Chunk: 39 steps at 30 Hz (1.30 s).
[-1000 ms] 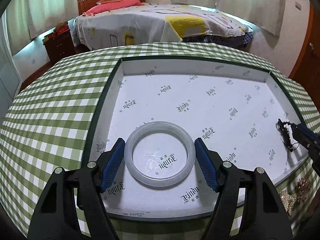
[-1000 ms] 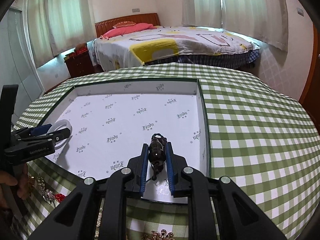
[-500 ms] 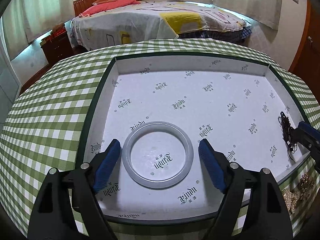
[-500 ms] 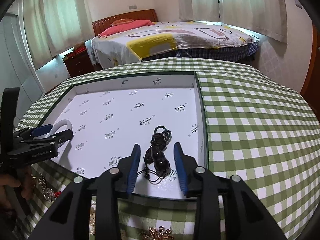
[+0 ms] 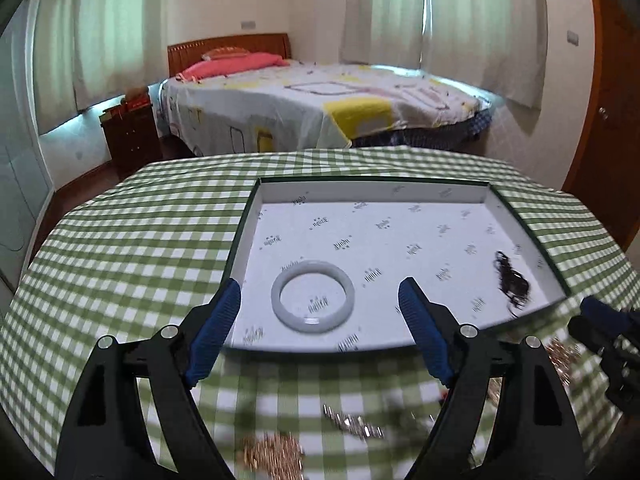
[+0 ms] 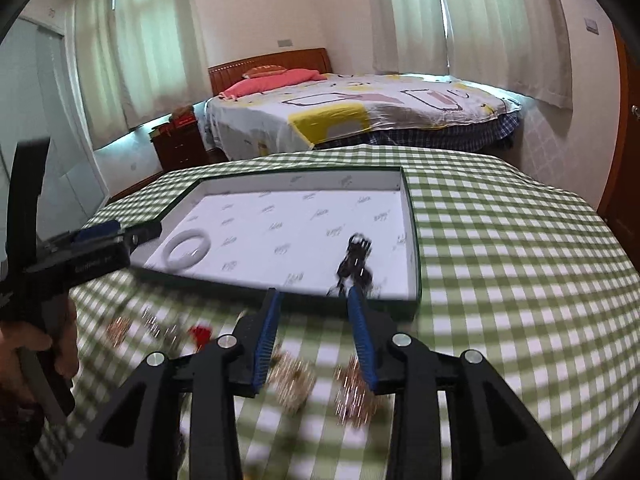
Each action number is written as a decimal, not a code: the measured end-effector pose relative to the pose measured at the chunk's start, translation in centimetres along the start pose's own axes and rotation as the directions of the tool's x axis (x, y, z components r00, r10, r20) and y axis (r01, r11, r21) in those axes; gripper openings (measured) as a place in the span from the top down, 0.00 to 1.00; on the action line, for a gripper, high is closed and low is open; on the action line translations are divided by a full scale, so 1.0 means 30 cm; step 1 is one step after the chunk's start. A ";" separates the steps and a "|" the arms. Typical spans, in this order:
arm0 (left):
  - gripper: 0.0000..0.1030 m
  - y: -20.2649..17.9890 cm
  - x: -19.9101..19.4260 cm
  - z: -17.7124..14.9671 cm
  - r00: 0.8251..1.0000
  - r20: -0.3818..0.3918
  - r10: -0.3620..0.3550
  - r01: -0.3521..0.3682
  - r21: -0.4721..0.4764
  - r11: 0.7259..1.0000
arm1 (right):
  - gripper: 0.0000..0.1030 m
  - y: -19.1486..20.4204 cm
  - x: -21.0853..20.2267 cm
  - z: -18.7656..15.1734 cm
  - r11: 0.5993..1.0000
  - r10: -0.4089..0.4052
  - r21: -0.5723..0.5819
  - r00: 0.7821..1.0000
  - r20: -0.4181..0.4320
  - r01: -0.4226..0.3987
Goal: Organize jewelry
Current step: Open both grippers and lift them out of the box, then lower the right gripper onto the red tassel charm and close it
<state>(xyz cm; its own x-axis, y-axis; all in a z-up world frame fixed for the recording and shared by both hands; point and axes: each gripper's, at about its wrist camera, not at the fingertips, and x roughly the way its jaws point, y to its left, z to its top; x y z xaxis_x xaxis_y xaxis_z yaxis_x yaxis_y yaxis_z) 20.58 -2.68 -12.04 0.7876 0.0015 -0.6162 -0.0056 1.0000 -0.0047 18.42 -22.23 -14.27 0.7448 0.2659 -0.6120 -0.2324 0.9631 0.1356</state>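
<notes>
A home bedroom: a made bed (image 5: 320, 116) with pink pillow (image 5: 236, 66), curtained windows (image 6: 140, 52), wooden nightstand (image 5: 130, 136).

right claw (image 6: 314, 300) empty, parted | black jewelry (image 6: 355, 266) in tray (image 6: 416, 264)

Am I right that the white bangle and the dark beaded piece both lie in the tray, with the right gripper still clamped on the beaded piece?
Not quite. The right gripper is open and empty. The right wrist view shows the dark beaded piece lying free in the tray, beside the white bangle.
</notes>
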 end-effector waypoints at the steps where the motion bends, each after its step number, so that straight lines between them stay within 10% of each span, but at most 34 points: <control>1: 0.23 -0.001 -0.018 -0.009 1.000 0.005 -0.001 0.001 -0.003 1.000 | 0.65 0.008 -0.024 -0.021 1.000 0.001 -0.008 1.000 0.003 -0.001; 21: 0.23 0.027 -0.305 -0.298 0.998 0.035 0.049 -0.048 -0.049 0.998 | 0.65 0.105 -0.182 -0.261 0.995 0.056 -0.077 0.998 0.006 -0.055; 39: 0.23 -0.034 -0.293 -0.370 1.000 -0.003 0.029 -0.029 -0.016 0.999 | 0.66 0.127 -0.093 -0.304 0.993 0.068 -0.085 0.991 -0.112 -0.077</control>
<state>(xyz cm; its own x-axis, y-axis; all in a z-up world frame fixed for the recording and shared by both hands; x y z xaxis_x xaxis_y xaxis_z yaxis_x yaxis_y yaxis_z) 6.83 -3.78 -15.37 0.7854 0.0304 -0.6182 -0.0381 0.9993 0.0007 9.74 -19.67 -19.13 0.6525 0.3240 -0.6850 -0.3416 0.9327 0.1157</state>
